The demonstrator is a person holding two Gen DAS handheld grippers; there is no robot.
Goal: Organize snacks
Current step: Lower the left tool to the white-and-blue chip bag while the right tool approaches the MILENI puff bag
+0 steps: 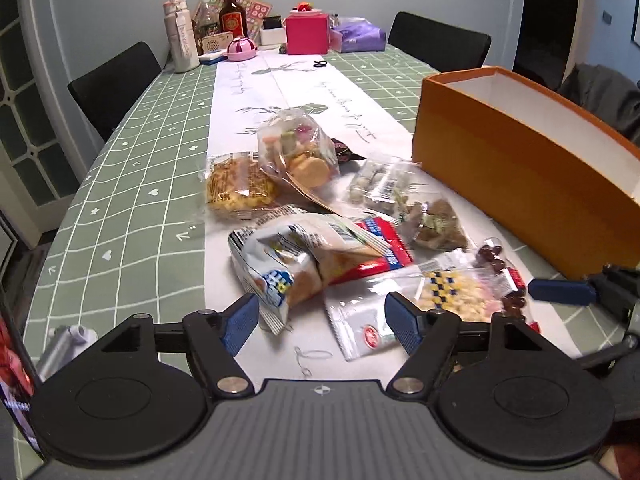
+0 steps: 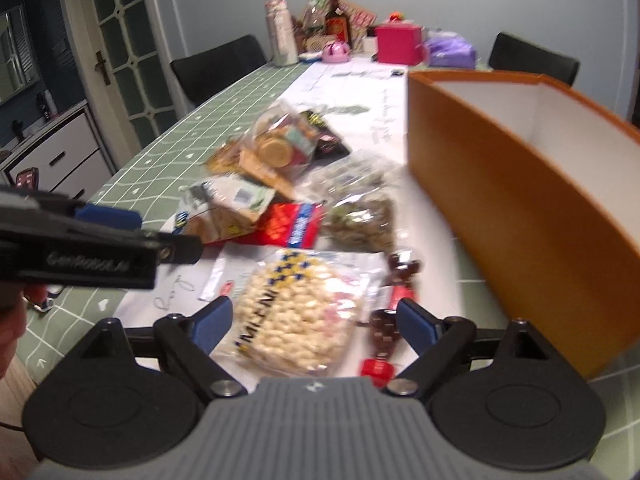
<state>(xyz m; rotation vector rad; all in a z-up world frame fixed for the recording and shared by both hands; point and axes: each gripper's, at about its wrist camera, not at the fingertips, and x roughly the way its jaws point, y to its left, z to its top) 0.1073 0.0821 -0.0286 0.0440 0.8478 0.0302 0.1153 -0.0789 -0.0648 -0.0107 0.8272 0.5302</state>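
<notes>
Your left gripper (image 1: 322,322) and right gripper (image 2: 316,322) both stand open and hold nothing. The snack packets (image 1: 316,256) lie in a heap on the table (image 1: 132,184), beside the orange box (image 1: 520,176).

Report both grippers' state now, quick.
Left gripper: open, holding nothing, above the blue-and-white bag.
Right gripper: open, holding nothing, above the popcorn bag.

Left hand-held gripper (image 1: 322,322) and right hand-held gripper (image 2: 314,326) both angle downward, jaws spread, empty
</notes>
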